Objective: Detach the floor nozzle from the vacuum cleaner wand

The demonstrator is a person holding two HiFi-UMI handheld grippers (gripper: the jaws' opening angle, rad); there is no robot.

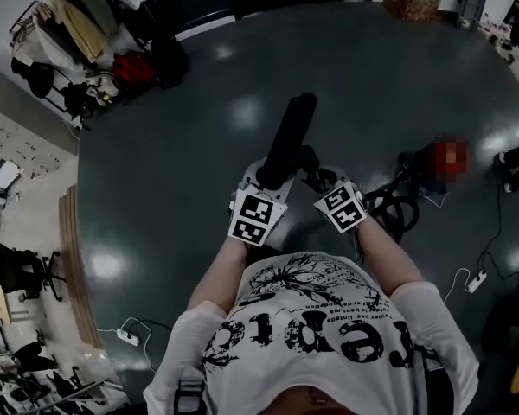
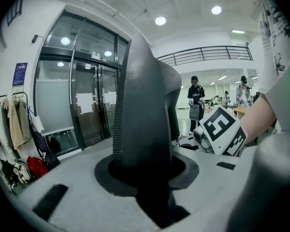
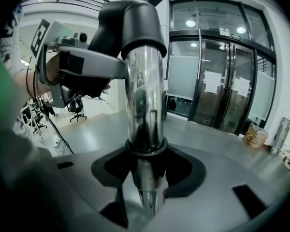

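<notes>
Floor nozzle (image 1: 290, 137) still on the wand (image 3: 144, 105)

Head view: at mid-frame, the left hand-held gripper (image 1: 268, 178) and right hand-held gripper (image 1: 317, 178) sit close together at the black nozzle's near end.

Left gripper view: its jaws clamp the nozzle's dark body.

Right gripper view: its jaws clamp the chrome wand, which runs unbroken into the nozzle. Both grips look set; the pulling apart is not yet done.

Glass doors (image 3: 222, 95), clothes rack (image 1: 73, 20), red bag (image 1: 134, 66), white power strip (image 1: 128, 337)
</notes>
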